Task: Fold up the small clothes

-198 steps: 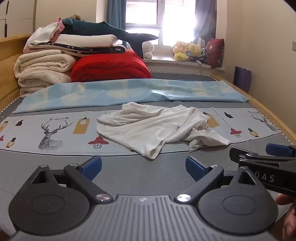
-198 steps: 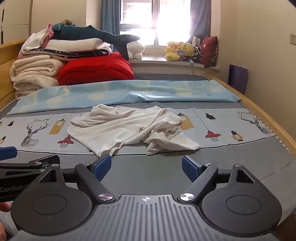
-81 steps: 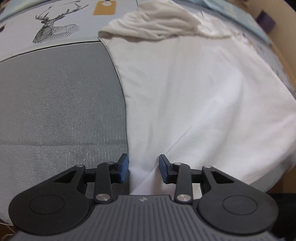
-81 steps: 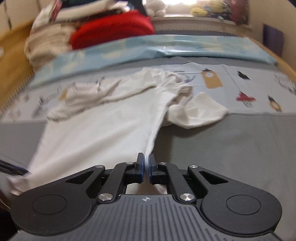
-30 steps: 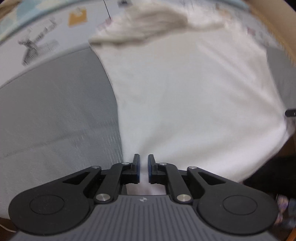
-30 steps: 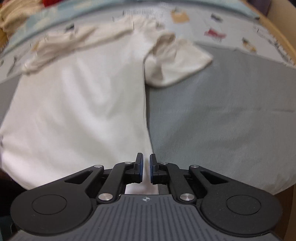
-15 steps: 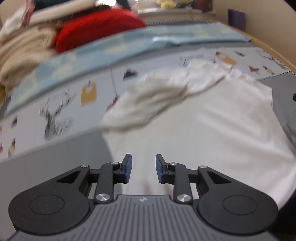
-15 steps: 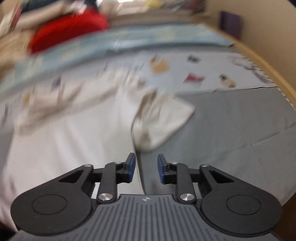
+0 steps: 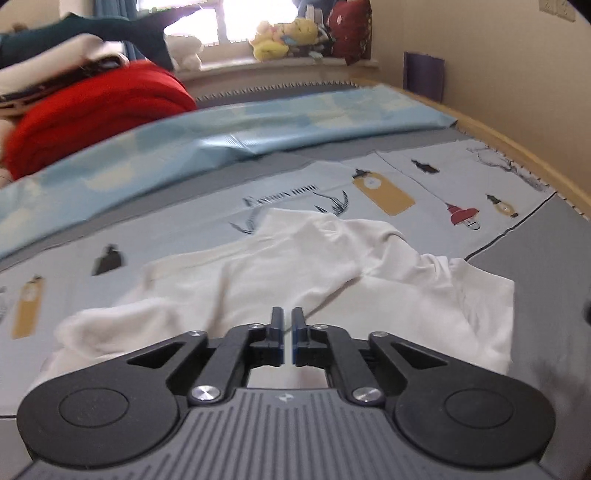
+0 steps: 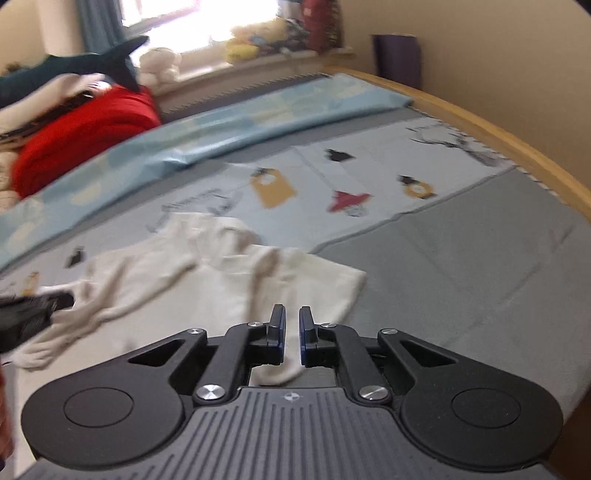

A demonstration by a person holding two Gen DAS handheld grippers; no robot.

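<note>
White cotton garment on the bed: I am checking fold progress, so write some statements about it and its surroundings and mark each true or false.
1. The white cotton garment lies rumpled on the bed. True.
2. It rests partly on the grey mattress cover. True.
3. The folded red blanket lies on top of the garment. False: it sits apart, at the far end.
4. The garment is folded into a neat square. False: its upper part is bunched.

You face a bed (image 9: 535,258) with a wooden side rail (image 9: 517,147), covered by a grey sheet and a pale printed cloth (image 9: 424,173). Beyond lie a light blue cover (image 9: 258,129) and a red quilt (image 9: 92,110). Daylight glares through the window (image 9: 229,18) over plush toys (image 9: 284,37) on the sill; beige walls (image 9: 498,55) on your right.
</note>
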